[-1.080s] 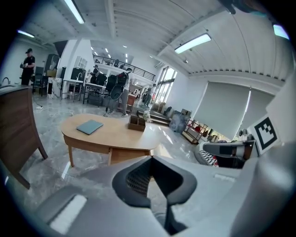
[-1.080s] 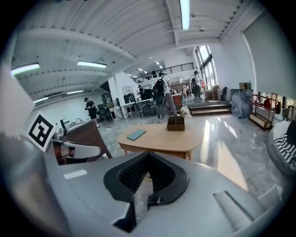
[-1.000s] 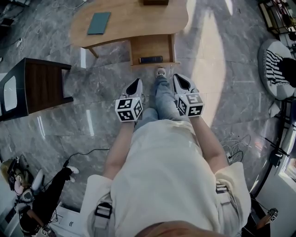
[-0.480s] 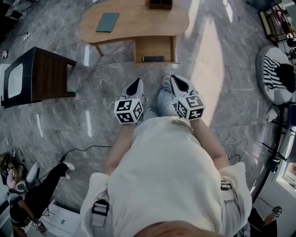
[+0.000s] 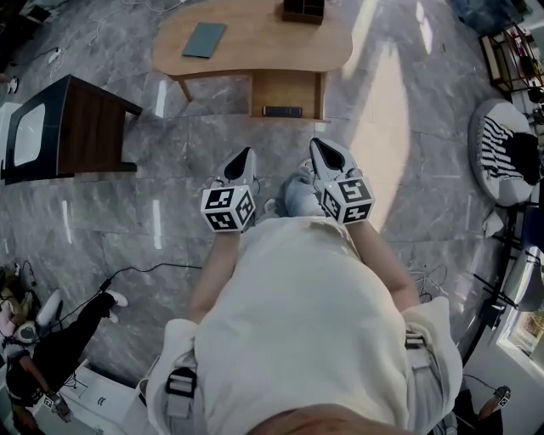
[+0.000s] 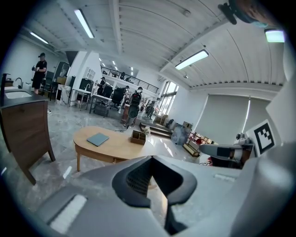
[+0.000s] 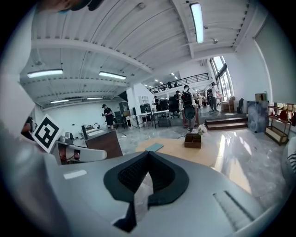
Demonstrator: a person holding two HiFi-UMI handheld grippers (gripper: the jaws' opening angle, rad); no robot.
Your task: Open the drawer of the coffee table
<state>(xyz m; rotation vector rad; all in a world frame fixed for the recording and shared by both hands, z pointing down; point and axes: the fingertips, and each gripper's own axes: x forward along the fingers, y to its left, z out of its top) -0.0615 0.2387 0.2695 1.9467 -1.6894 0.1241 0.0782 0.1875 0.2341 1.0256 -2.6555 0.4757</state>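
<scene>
The wooden coffee table (image 5: 255,47) stands at the top of the head view. Its drawer (image 5: 287,92) is pulled out toward me, with a dark handle (image 5: 282,111) on its front. My left gripper (image 5: 240,160) and right gripper (image 5: 325,153) hover side by side over the floor, short of the drawer and touching nothing. Both are shut and empty. In the left gripper view the shut left gripper (image 6: 151,158) points at the table (image 6: 111,144). In the right gripper view the shut right gripper (image 7: 148,153) faces the table (image 7: 185,152).
A teal book (image 5: 204,40) and a dark organiser box (image 5: 303,10) lie on the tabletop. A dark wooden side cabinet (image 5: 72,127) stands to the left. A striped pouf (image 5: 506,140) sits at the right, and cables trail over the marble floor (image 5: 170,229). Another person (image 5: 51,348) is at lower left.
Both grippers have risen together and drawn back from the drawer, still shut. The table and drawer now sit farther from the gripper tips in the head view.
</scene>
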